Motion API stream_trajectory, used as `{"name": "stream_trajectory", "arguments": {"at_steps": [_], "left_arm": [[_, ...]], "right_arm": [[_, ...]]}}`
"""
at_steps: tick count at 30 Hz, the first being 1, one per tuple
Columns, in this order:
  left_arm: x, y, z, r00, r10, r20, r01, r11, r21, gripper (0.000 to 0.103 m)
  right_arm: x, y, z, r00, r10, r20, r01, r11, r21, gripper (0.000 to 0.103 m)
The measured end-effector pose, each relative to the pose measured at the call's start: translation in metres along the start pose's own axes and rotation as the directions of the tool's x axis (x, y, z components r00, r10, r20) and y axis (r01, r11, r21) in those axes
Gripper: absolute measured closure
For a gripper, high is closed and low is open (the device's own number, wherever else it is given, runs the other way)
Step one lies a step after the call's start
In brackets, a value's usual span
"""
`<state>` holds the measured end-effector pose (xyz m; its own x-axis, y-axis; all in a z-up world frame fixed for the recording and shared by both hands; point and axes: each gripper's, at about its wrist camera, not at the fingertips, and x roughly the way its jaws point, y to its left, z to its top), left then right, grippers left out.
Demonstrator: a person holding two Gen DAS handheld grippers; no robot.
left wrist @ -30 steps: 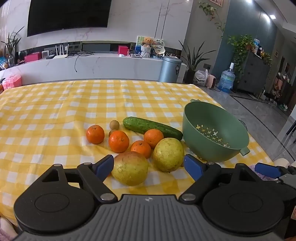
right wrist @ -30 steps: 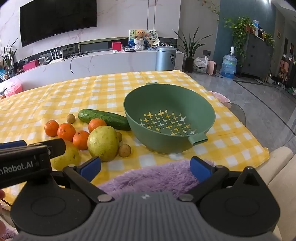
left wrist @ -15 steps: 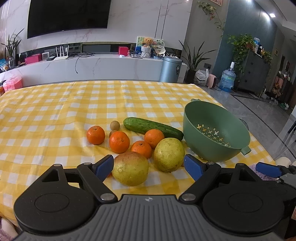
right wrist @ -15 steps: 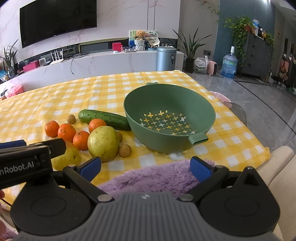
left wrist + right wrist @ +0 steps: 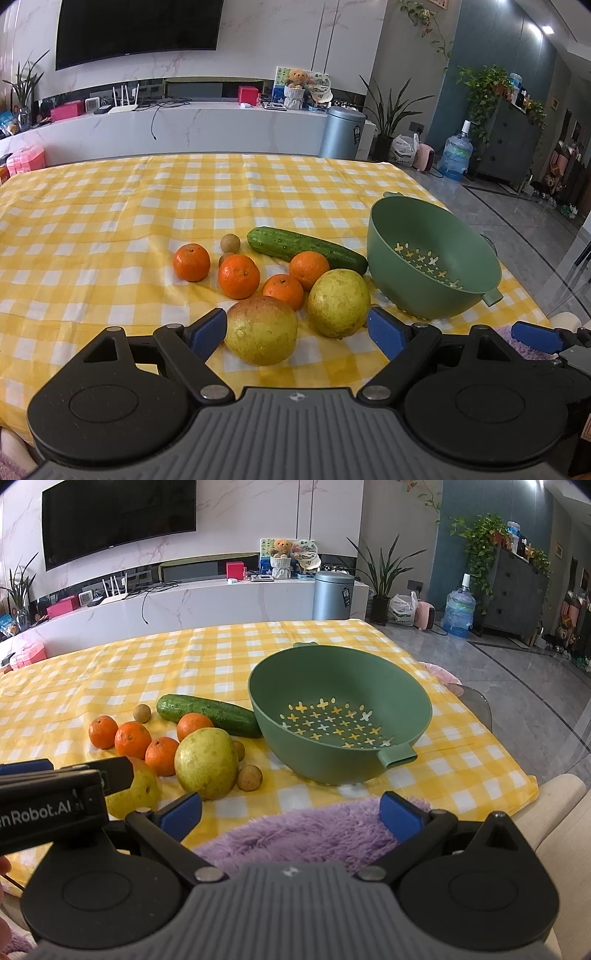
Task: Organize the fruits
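A green colander bowl (image 5: 436, 284) (image 5: 343, 753) stands empty at the right of the yellow checked table. Left of it lie a cucumber (image 5: 306, 248) (image 5: 210, 714), several oranges (image 5: 238, 276) (image 5: 133, 739), two yellow-green pears (image 5: 261, 334) (image 5: 339, 297) (image 5: 206, 762) and small brown longans (image 5: 230, 243) (image 5: 249, 777). My left gripper (image 5: 297, 332) is open, its blue pads straddling the near pear without touching it. Lower and to the right, my right gripper (image 5: 291, 812) is open over a purple fluffy cushion, short of the table edge. The left gripper's body (image 5: 55, 797) hides part of one pear.
The tablecloth (image 5: 110, 221) stretches wide to the left and back. A purple cushion (image 5: 303, 834) sits at the near table edge. A beige chair (image 5: 565, 812) stands at the right. A white counter, bin and plants are far behind.
The left gripper has crept slightly toward the near pear. The right gripper has hardly moved. No fruit has shifted.
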<state>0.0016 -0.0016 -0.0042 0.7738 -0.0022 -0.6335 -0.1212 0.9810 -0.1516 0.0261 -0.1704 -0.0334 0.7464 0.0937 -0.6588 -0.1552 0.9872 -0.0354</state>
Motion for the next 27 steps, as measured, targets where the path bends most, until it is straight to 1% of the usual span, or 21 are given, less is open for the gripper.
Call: {"name": "stream_trajectory", "arguments": {"at_steps": [9, 18, 27], "left_arm": [[-0.0002, -0.0009, -0.002, 1.0, 0.004, 0.0, -0.004, 1.0, -0.003, 0.002], [0.0025, -0.0005, -0.002, 1.0, 0.007, -0.016, -0.007, 1.0, -0.008, 0.002], [0.0021, -0.0011, -0.0025, 1.0, 0.006, 0.0, -0.006, 1.0, -0.004, 0.002]], "right_arm": [[0.0005, 0.0023, 0.0, 1.0, -0.006, -0.001, 0.006, 1.0, -0.004, 0.004], [0.001, 0.0033, -0.0016, 1.0, -0.015, -0.002, 0.015, 1.0, -0.018, 0.004], [-0.0007, 0.007, -0.0025, 1.0, -0.017, 0.011, 0.017, 0.999, -0.034, 0.005]]}}
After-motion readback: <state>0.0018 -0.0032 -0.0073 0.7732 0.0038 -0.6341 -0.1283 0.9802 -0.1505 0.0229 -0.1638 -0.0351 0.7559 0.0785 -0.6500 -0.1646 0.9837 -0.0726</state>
